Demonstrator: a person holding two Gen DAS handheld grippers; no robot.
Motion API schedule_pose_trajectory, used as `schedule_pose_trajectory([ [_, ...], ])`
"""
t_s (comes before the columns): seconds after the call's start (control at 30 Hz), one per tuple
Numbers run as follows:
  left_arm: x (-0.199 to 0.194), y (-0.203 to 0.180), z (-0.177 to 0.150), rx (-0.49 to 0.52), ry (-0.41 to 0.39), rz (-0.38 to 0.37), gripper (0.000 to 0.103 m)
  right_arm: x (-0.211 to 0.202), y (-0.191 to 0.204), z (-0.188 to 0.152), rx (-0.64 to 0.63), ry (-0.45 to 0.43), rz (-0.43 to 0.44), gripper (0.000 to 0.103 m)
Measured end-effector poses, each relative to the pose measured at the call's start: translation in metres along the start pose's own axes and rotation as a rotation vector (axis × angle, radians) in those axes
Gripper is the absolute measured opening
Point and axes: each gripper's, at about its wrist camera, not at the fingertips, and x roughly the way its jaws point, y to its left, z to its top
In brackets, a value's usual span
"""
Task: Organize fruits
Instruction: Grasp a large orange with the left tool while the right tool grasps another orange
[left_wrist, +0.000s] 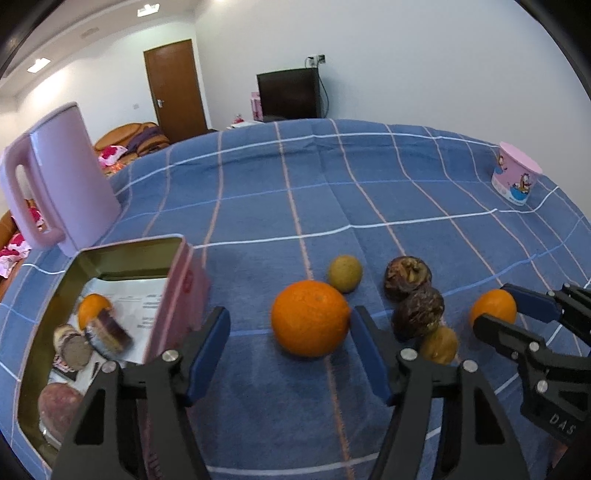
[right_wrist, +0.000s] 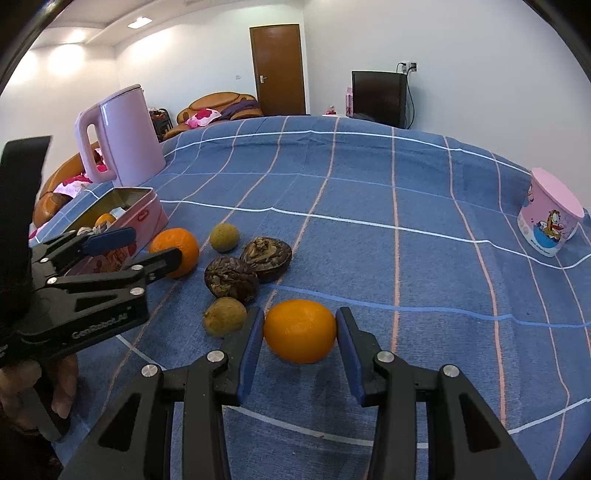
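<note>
My left gripper (left_wrist: 290, 325) is open around a large orange (left_wrist: 310, 317) on the blue checked cloth, with a gap at its left finger. An open pink tin (left_wrist: 177, 295) at the left holds an orange piece and several other fruits. My right gripper (right_wrist: 300, 330) has both pads touching a smaller orange (right_wrist: 300, 330) that rests on the cloth; it also shows in the left wrist view (left_wrist: 493, 308). Two dark wrinkled fruits (right_wrist: 231, 278) and two small yellow-green fruits (right_wrist: 224, 315) lie between the oranges.
A pink kettle (left_wrist: 62, 177) stands behind the tin. A pink cartoon cup (right_wrist: 550, 218) stands far right on the cloth (right_wrist: 369, 192). A door, a dark screen and a sofa are beyond the table.
</note>
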Motion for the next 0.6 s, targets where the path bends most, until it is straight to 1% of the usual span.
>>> schedule_pose_trajectory([
  [0.07,0.0,-0.002,0.001,0.004,-0.001,-0.03,0.047,-0.002,0.0,0.0,0.001,-0.011,-0.005,0.042],
  [0.17,-0.003,-0.007,0.0,0.029,-0.008,-0.028,0.046,-0.005,0.0,0.0,-0.001,-0.021,-0.006,0.042],
  [0.23,-0.004,-0.005,-0.001,0.017,-0.007,-0.05,0.046,-0.007,0.001,0.0,-0.005,-0.03,-0.004,0.042],
  [0.43,-0.012,-0.002,-0.008,-0.004,-0.013,-0.083,0.045,-0.012,0.002,-0.001,-0.012,-0.053,-0.007,0.042],
  [0.6,-0.021,-0.001,-0.012,-0.01,-0.045,-0.092,0.045,-0.017,0.002,-0.001,-0.015,-0.08,-0.002,0.042],
])
